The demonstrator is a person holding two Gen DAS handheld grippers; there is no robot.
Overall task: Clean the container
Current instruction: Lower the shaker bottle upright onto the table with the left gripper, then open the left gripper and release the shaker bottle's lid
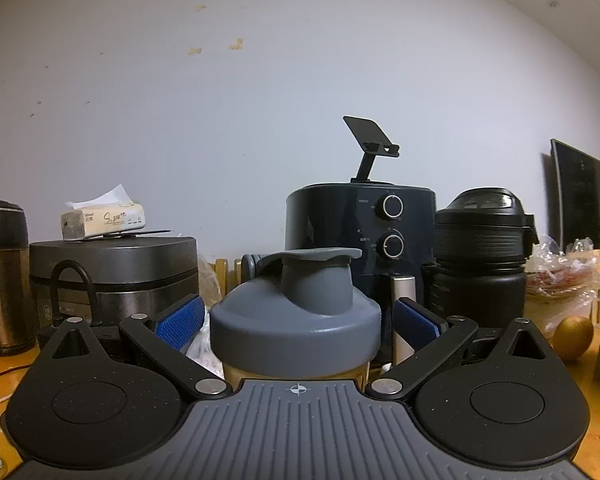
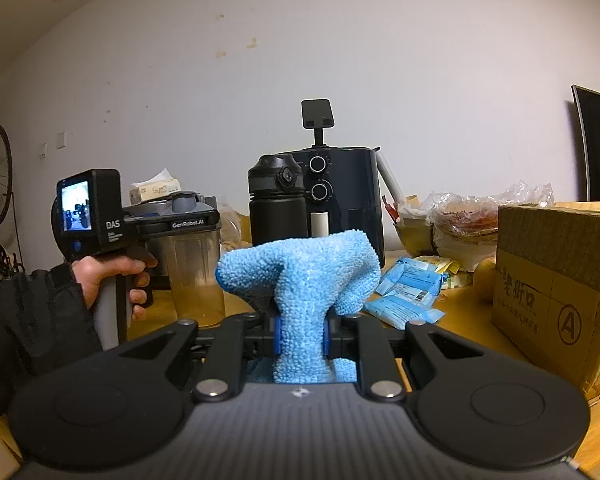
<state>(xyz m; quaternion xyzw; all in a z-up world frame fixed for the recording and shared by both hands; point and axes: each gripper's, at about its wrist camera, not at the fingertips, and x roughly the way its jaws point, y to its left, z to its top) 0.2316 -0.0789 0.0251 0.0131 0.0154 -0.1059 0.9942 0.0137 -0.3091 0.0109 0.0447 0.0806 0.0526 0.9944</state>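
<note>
A shaker bottle (image 1: 296,320) with a grey lid and a clear cup (image 2: 198,276) stands upright on the wooden table. My left gripper (image 1: 298,318) points level with the lid between its blue pads (image 1: 180,324). A thin gap shows on each side of the lid, so the jaws stand open around it. In the right wrist view a hand (image 2: 112,276) holds that gripper by its handle at the left. My right gripper (image 2: 300,332) is shut on a light blue microfibre cloth (image 2: 300,276), which bunches up above the jaws, well to the right of the bottle.
Behind the bottle stand a dark air fryer (image 1: 360,248), a black flask (image 1: 480,256), a grey cooker (image 1: 112,272) with a tissue pack on top and a steel mug (image 1: 0,276). A cardboard box (image 2: 556,288), blue packets (image 2: 408,292) and plastic bags (image 2: 480,216) crowd the right.
</note>
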